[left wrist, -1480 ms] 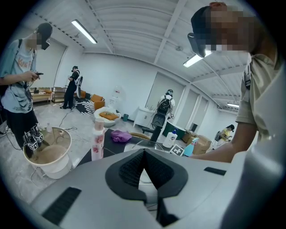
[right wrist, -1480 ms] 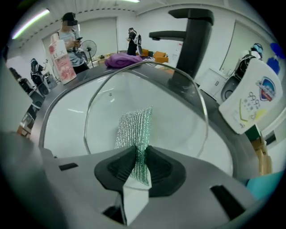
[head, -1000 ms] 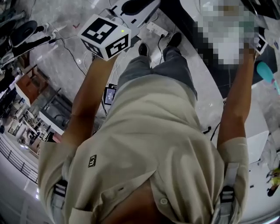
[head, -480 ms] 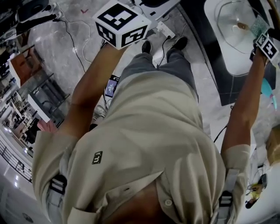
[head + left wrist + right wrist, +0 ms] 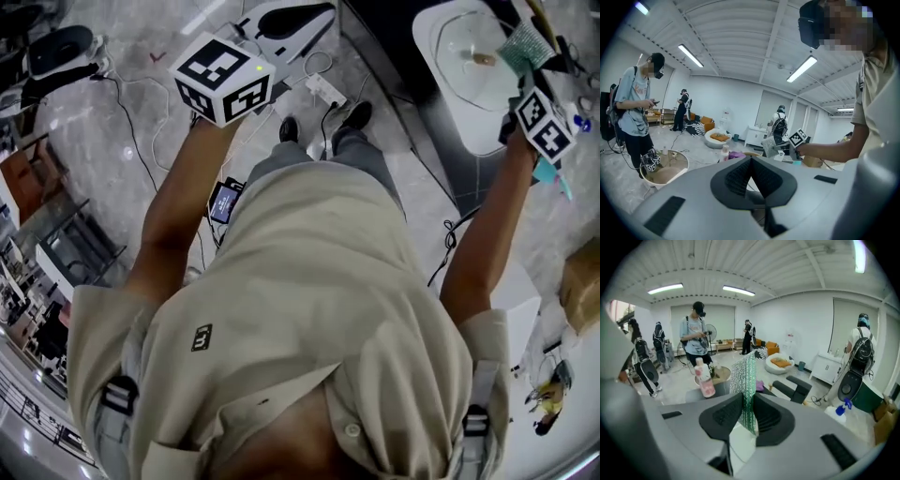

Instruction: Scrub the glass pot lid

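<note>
A: Any writing you can read?

B: None. The label on the pink bottle (image 5: 705, 378) is too blurred.

A: And the count?

B: One glass pot lid (image 5: 466, 52), lying in the white basin (image 5: 427, 28). One green scrub pad (image 5: 744, 376). The right hand-held gripper (image 5: 746, 408) pinches that pad, just beside the basin. The left hand-held gripper (image 5: 750, 161) has its jaws pressed together with nothing between them.
</note>
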A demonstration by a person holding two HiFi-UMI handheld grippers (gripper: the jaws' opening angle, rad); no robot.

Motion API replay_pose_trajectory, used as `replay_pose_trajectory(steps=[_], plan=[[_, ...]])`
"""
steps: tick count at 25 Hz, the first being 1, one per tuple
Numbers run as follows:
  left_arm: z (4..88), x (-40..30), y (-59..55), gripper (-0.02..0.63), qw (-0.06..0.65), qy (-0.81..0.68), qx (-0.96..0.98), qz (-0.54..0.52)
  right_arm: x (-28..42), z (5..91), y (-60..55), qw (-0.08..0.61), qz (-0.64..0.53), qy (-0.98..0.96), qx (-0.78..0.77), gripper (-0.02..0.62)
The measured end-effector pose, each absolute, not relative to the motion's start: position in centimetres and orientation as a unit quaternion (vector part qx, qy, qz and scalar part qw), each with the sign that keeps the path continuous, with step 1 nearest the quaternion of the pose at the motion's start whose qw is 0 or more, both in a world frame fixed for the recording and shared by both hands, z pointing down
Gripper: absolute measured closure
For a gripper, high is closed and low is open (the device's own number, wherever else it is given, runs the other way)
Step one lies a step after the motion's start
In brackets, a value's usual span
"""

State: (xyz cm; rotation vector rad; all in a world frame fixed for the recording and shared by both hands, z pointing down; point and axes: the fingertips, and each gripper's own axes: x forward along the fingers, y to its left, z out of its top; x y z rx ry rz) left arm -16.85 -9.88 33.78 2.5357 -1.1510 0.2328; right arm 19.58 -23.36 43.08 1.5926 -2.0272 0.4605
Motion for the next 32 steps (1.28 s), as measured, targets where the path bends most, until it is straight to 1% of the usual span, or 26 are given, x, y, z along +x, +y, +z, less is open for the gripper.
replay_pose_trajectory(steps=[5, 11, 13, 18, 24, 28, 32], plan=[[32.5, -19.0, -8.2, 0.592, 0.153, -0.402, 0.9, 0.063, 14.6, 34.2, -18.2, 0.18, 0.125, -0.789, 0.573, 0.511], [31.8, -20.9, -6.2, 0.592, 0.131, -0.39, 0.91, 0.047, 9.0, 26.7, -10.2, 0.097, 0.092, -0.825, 0.549, 0.516], [31.6, -21.6, -5.2, 0.592, 0.129, -0.386, 0.912, 0.047, 7.3, 25.9, -7.7, 0.098, 0.079, -0.827, 0.547, 0.526], [32.3, -22.4, -3.6, 0.592, 0.124, -0.368, 0.92, 0.052, 4.4, 25.8, -2.9, 0.09, 0.088, -0.837, 0.532, 0.528], [32.6, -22.4, -1.7, 0.592, 0.122, -0.345, 0.929, 0.054, 3.0, 26.1, 1.1, 0.09, 0.09, -0.836, 0.534, 0.528], [33.5, -22.3, -1.9, 0.592, 0.118, -0.34, 0.931, 0.056, 3.4, 27.1, 1.6, 0.087, 0.091, -0.831, 0.542, 0.528], [34.5, -23.8, -1.3, 0.592, 0.122, -0.344, 0.929, 0.059, 2.6, 27.7, 2.2, 0.089, 0.09, -0.83, 0.543, 0.528]])
